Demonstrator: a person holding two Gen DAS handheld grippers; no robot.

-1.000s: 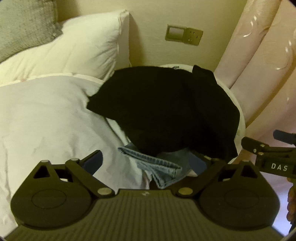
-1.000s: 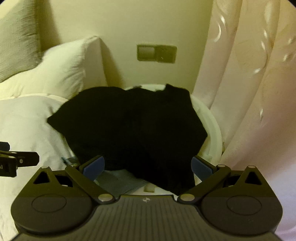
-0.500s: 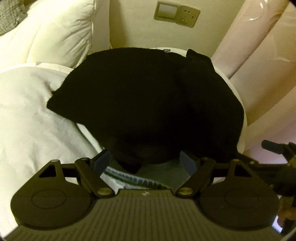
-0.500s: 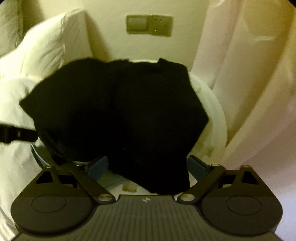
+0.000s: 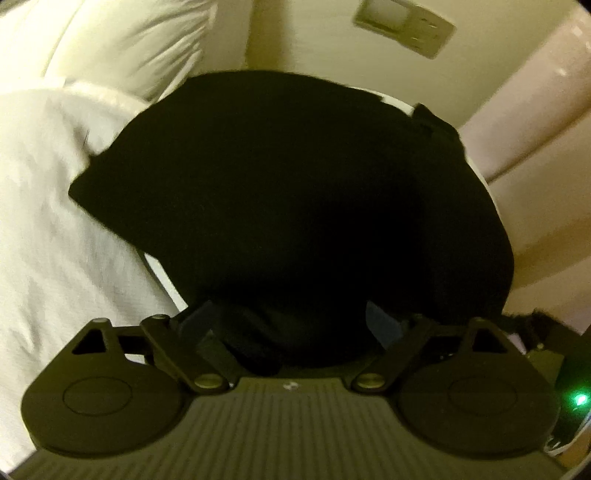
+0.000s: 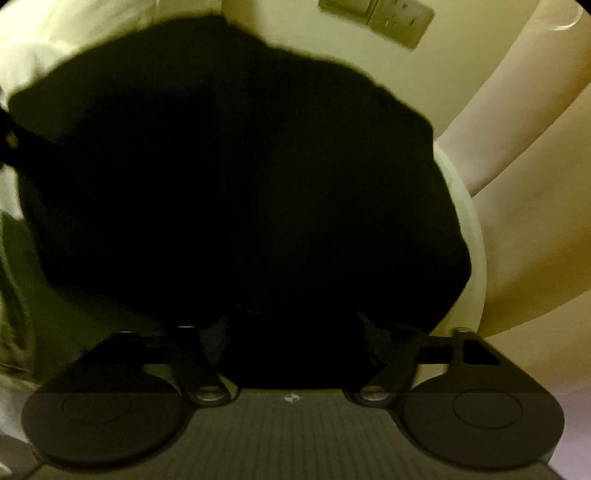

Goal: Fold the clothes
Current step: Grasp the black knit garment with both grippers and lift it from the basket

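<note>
Bedroom corner, dim yellow light: white bed on one side, cream wall behind, pale curtain on the other. Both views blurred.

Left tool point(image 5: 295, 325): fingers spread wide, blue pads point(image 5: 201, 321) visible on both sides. Jaws have just been opening a bit further. The near edge of the black garment point(image 5: 288, 206) sits between the pads; can't see the pads pressing on it, so reading it as apart, not clamped.

Right tool point(image 6: 291, 332): jaws have just been closing, clearly narrower than the left. Fingers are sunk into the near edge of the black garment point(image 6: 236, 177) and dark cloth fills the gap between them. Too dark at the pads to tell whether they're actually pinching the cloth.

Garment: a single black heap, draped over a round white counter point(image 5: 162, 275); only slivers of the rim show, at the heap's near left and far right in the left view, and as a wide white arc point(image 6: 469, 236) on the right side in the right view. One corner of the cloth hangs off the rim onto the white duvet point(image 5: 48, 229).

Further out: white pillow point(image 5: 122, 40) against the wall just behind the duvet, wall socket plate point(image 5: 402, 26) above the heap, curtain folds point(image 6: 532, 155) just beside the counter. Green LED point(image 5: 580, 399) lit at the lower right edge of the left view, on dark hardware there.
</note>
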